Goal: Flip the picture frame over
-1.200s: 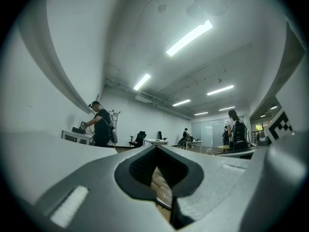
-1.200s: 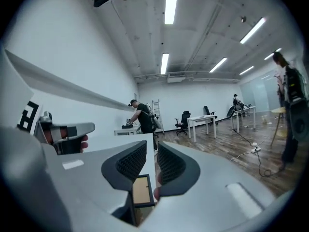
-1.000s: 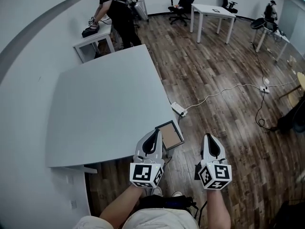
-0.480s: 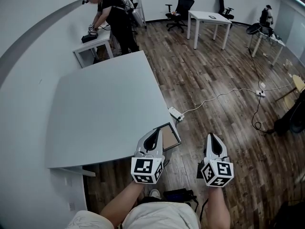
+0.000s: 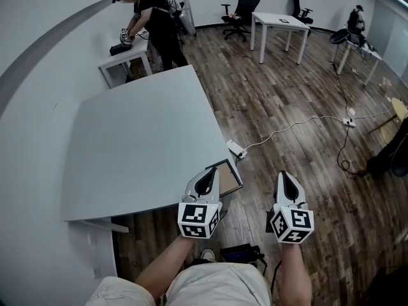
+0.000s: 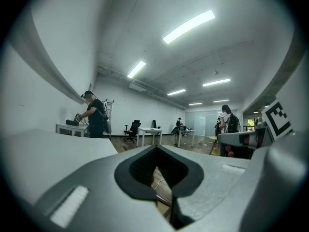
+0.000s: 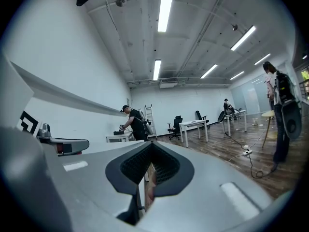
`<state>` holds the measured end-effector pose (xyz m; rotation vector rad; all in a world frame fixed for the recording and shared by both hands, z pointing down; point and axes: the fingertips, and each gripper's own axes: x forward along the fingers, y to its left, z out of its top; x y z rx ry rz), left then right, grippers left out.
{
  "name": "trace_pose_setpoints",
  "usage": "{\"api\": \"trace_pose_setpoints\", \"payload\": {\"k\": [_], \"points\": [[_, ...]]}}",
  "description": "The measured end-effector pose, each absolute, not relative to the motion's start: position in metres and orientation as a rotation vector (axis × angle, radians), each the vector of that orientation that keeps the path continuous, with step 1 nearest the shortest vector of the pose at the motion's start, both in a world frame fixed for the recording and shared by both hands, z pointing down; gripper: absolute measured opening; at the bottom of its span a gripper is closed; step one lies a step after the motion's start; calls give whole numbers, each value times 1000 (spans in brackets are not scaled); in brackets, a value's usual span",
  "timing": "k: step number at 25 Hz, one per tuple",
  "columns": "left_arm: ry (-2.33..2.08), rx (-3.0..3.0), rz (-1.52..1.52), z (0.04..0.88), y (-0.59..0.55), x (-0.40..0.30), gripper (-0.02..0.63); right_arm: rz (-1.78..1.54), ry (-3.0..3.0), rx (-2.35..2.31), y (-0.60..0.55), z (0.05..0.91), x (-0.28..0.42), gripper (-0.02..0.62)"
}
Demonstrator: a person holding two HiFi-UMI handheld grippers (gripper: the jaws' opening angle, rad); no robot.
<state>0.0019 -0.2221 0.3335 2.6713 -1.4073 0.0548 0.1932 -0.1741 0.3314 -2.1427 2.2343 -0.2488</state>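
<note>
The picture frame [image 5: 227,176] lies flat on the near right corner of the grey table [image 5: 140,145], brown backing up, inside a dark rim. My left gripper [image 5: 206,182] sits at the frame's left edge with its jaws closed together; the head view does not show whether it touches the frame. In the left gripper view [image 6: 163,187] only a thin slit shows between the jaws, with wood floor behind it. My right gripper [image 5: 285,183] is shut and hangs over the floor, to the right of the frame and apart from it. Its own view [image 7: 145,192] shows nothing held.
A white power strip [image 5: 236,149] and its cable lie on the wood floor just past the table corner. A person [image 5: 156,24] works at a small white desk [image 5: 124,59] at the back left. More desks and office chairs [image 5: 242,11] stand far behind.
Both grippers stay almost where they were beside the frame. The view has shifted slightly, and the frame has not moved on the table corner.
</note>
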Motion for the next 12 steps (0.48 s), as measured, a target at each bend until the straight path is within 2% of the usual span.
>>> {"api": "trace_pose_setpoints", "payload": {"k": [12], "points": [[-1445,2670,33,327,-221,-6,0,-201,2277,-2143,-177,330,186,23]]}}
